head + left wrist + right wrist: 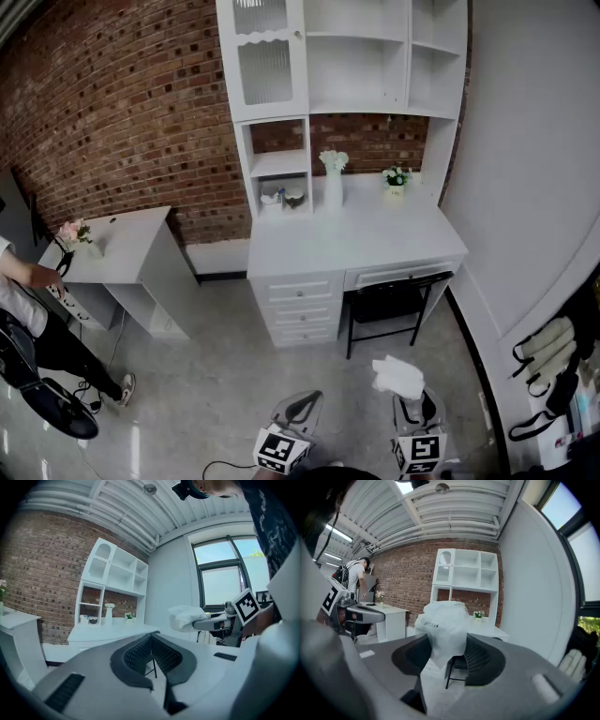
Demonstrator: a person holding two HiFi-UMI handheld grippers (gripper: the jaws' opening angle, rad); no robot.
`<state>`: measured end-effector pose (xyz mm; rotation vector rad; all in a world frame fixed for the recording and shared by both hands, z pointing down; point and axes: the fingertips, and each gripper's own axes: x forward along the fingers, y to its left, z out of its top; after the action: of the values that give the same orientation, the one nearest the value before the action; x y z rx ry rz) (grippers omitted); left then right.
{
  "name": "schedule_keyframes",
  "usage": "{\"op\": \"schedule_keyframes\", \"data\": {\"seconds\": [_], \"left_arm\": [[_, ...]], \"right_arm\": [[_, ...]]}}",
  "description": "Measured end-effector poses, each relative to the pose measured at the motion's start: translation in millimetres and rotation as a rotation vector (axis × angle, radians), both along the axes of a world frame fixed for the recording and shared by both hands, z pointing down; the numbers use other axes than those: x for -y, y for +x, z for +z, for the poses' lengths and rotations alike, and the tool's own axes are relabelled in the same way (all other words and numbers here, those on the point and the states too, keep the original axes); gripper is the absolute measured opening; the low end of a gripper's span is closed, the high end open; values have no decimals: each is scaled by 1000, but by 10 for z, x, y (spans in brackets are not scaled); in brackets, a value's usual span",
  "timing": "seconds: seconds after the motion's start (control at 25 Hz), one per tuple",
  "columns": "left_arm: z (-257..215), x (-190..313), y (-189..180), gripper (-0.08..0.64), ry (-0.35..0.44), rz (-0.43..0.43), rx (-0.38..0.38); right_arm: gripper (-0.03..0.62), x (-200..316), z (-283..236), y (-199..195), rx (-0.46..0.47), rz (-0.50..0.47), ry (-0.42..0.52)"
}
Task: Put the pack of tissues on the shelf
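Pinching a soft, crinkly white pack of tissues (443, 627) between dark ribbed pads (480, 656), the right gripper (417, 401) hovers low at the near right, pointing toward the far wall. Just left of it, the left gripper (298, 408) points the same way, its jaws pressed together on nothing. Farther off stand a smooth white desk (375, 239) and the boxy white shelf (356, 61) above it, against rough red brick (122, 112).

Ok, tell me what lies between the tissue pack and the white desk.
In the head view, bare grey floor, then the black chair pushed in at the desk. Nothing else stands between the tissue pack and it.
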<state>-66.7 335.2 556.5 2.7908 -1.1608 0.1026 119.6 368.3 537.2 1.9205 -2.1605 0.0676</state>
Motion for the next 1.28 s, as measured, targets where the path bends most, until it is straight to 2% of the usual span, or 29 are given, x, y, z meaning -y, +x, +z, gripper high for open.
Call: {"op": "schedule_keyframes", "data": {"seconds": [0.12, 0.24, 0.28, 0.4, 0.64, 0.84, 1.04, 1.28], "left_arm": [[-107, -99, 46, 12, 15, 7, 5], [-99, -223, 58, 12, 18, -3, 14], [-110, -257, 69, 12, 21, -7, 14], [-109, -303, 104, 12, 34, -16, 18], [-116, -393, 101, 12, 39, -13, 27], [-121, -396, 113, 12, 41, -12, 18], [-93, -317, 101, 12, 46, -21, 2], [-68, -150, -13, 12, 35, -41, 10]], "right_arm": [[201, -137, -27, 37, 38, -2, 18], [212, -246, -66, 88, 171, -6, 58], [213, -270, -76, 105, 189, -9, 70], [213, -299, -52, 120, 137, -20, 69], [213, -388, 4, 52, 122, -30, 58], [213, -383, -6, 103, 213, -1, 66], [213, -335, 27, 111, 172, 8, 54], [213, -251, 89, 65, 172, 18, 31]]}}
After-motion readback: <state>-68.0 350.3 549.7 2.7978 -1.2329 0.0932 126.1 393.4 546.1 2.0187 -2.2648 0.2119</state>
